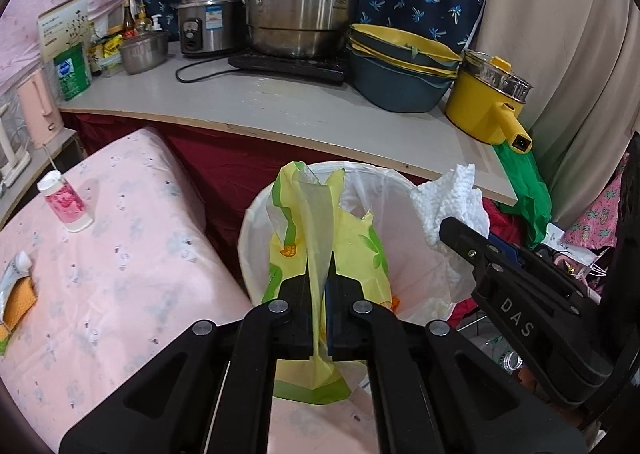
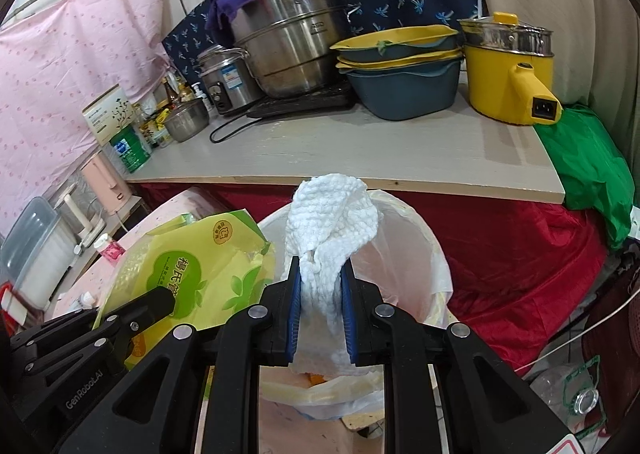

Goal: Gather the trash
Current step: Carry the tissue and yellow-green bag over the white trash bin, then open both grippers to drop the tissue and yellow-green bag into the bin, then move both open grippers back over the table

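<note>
Only right wrist shows wrapper (image 2: 192, 286) print.

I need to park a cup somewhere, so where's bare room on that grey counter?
The counter is bare along its front edge, from the green can across to the yellow pot. The back is crowded: steel steamer, stacked basins, bottles.

Two grippers (image 1: 320, 274), one bin (image 1: 400, 222)
</note>
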The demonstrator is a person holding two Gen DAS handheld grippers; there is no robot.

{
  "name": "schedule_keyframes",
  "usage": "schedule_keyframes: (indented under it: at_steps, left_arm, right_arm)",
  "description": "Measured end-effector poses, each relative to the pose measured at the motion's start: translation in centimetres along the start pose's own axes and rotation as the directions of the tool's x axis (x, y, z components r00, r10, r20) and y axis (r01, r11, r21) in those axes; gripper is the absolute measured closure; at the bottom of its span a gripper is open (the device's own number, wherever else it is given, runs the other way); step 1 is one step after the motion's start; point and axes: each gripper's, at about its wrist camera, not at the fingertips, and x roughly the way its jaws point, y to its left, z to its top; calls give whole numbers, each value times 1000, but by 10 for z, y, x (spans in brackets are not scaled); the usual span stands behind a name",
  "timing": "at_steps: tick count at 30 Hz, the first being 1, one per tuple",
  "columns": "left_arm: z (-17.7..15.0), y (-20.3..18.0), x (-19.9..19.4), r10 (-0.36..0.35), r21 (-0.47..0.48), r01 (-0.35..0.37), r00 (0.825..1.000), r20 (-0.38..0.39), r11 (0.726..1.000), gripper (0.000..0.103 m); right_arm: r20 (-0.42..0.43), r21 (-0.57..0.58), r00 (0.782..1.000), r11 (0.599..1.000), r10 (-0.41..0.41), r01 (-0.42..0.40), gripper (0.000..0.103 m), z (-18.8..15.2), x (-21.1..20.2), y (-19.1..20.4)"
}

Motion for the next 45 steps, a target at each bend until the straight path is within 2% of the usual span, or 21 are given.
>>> schedule_keyframes:
  at_steps: [5, 7, 8, 15, 18, 23, 24, 26, 29, 36, 45]
  left_arm:
    - [6, 2, 14, -4, -37, 3, 1000, -11, 999, 95]
    - [7, 8, 20, 5, -65, -7, 1000, -22, 998, 73]
    - [7, 11, 21, 12, -76, -13, 1000, -22, 997, 69]
    - [8, 31, 20, 43, -106, -44, 999, -9, 993, 57]
    - [9, 39, 13, 50, -127, -48, 999, 15, 991, 44]
    - [15, 45, 10, 70, -131, -65, 997, 29, 989, 44]
    - [16, 48, 10, 73, -140, -68, 997, 31, 988, 44]
    - [16, 52, 9, 70, -152, -64, 997, 34, 986, 44]
    - [16, 58, 6, 75, -165, -68, 996, 39, 984, 44]
    - [11, 69, -5, 107, -169, -97, 993, 50, 981, 41]
    - [-6, 104, -31, 166, -210, -150, 984, 64, 966, 37]
  right_arm:
    - [-16, 8, 1000, 1000, -9, 9, 86, 1, 11, -6]
    - [-23, 6, 1000, 1000, -10, 10, 86, 0, 15, -5]
    - [-25, 4, 1000, 1000, -11, 11, 86, -1, 17, -4]
    - [-30, -14, 1000, 1000, -1, 1, 81, 0, 29, 9]
    - [-27, -19, 1000, 1000, 4, -5, 79, 1, 31, 16]
    - [-23, -27, 1000, 1000, 2, -3, 76, 5, 34, 23]
    - [-22, -26, 1000, 1000, 3, -3, 74, 6, 34, 23]
    - [-15, -28, 1000, 1000, 2, -3, 63, 8, 32, 25]
    - [-8, -43, 1000, 999, -1, 1, 57, 11, 31, 28]
    - [-11, -36, 1000, 999, 9, -10, 57, 11, 32, 35]
    - [-6, -94, 999, 994, 51, -51, 55, 6, 21, 76]
